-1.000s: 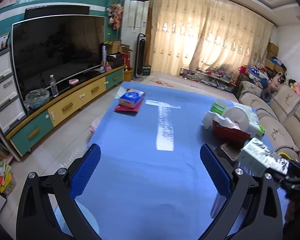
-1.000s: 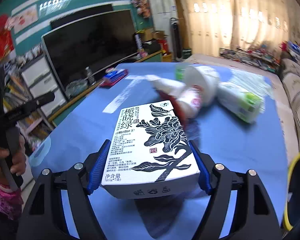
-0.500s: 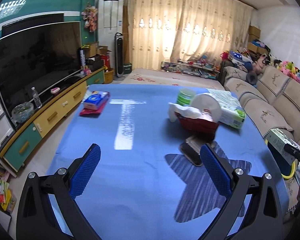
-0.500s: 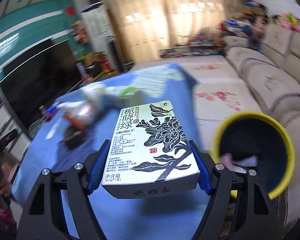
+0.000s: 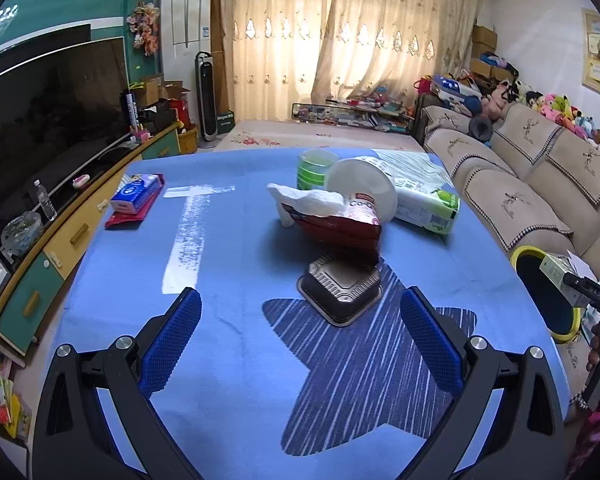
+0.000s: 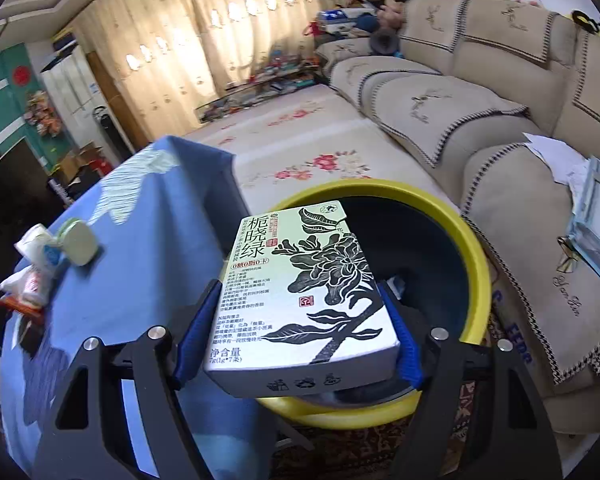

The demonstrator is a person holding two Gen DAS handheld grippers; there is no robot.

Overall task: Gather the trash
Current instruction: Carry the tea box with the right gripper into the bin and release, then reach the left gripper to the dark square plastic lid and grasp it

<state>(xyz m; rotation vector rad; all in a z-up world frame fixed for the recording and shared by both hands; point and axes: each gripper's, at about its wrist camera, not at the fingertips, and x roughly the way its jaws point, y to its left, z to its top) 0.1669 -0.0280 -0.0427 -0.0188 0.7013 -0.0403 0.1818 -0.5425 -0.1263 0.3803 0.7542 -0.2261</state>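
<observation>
My right gripper (image 6: 296, 344) is shut on a pale green tea box (image 6: 300, 292) printed with black flowers, both blue pads pressed on its sides. The box hangs over the mouth of a yellow-rimmed bin (image 6: 476, 248) beside the table. In the left wrist view the same bin (image 5: 528, 251) and the box (image 5: 556, 274) show at the right edge. My left gripper (image 5: 300, 328) stands open above the blue tablecloth (image 5: 220, 280), with nothing between its fingers. Ahead of it lie a dark foil tray (image 5: 342, 288), a red snack bag (image 5: 340, 228) with white tissue, and a tipped paper cup (image 5: 364, 188).
A green cup (image 5: 316, 168) and a green-white tissue pack (image 5: 424, 204) sit at the table's far side, a blue box on a red packet (image 5: 134, 200) at far left. A beige sofa (image 6: 500, 120) runs right of the bin. A TV cabinet (image 5: 60, 232) lines the left.
My right gripper swung the tea box off the table to the right and down over the yellow bin. My left gripper shifted right, bringing the foil tray and snack bag ahead of it.
</observation>
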